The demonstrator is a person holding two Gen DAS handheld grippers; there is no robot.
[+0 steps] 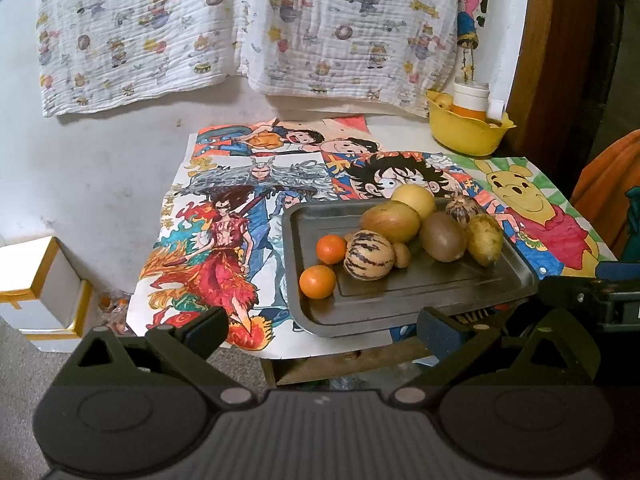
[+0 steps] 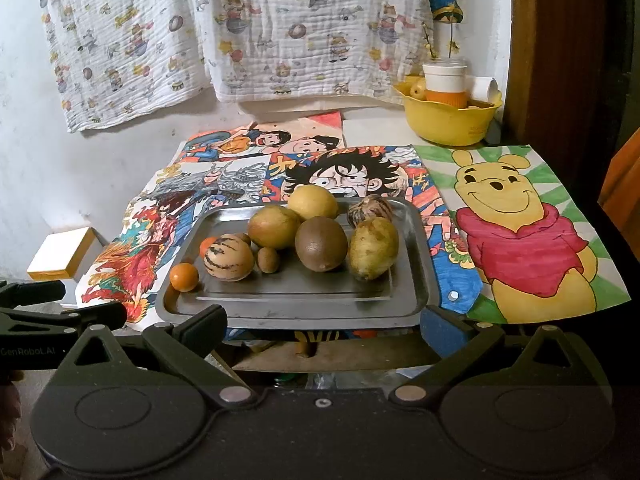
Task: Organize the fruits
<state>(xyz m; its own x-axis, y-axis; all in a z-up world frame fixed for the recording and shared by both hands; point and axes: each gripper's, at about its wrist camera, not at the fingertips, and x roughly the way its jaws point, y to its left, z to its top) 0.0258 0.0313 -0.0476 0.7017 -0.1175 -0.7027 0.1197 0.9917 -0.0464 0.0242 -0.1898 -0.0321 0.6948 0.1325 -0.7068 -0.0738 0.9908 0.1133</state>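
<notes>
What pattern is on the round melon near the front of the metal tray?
Cream with dark purple stripes, clearest in the left wrist view.

cartoon drawings [image 2: 520, 232], hanging printed cloth [image 2: 240, 28]

L gripper [image 1: 322, 326], R gripper [image 2: 322, 322]: jaws wide.

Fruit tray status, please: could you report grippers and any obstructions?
Left gripper open, right gripper open, both empty. Fruits bunched on tray, untouched. Nothing in the way.
</notes>
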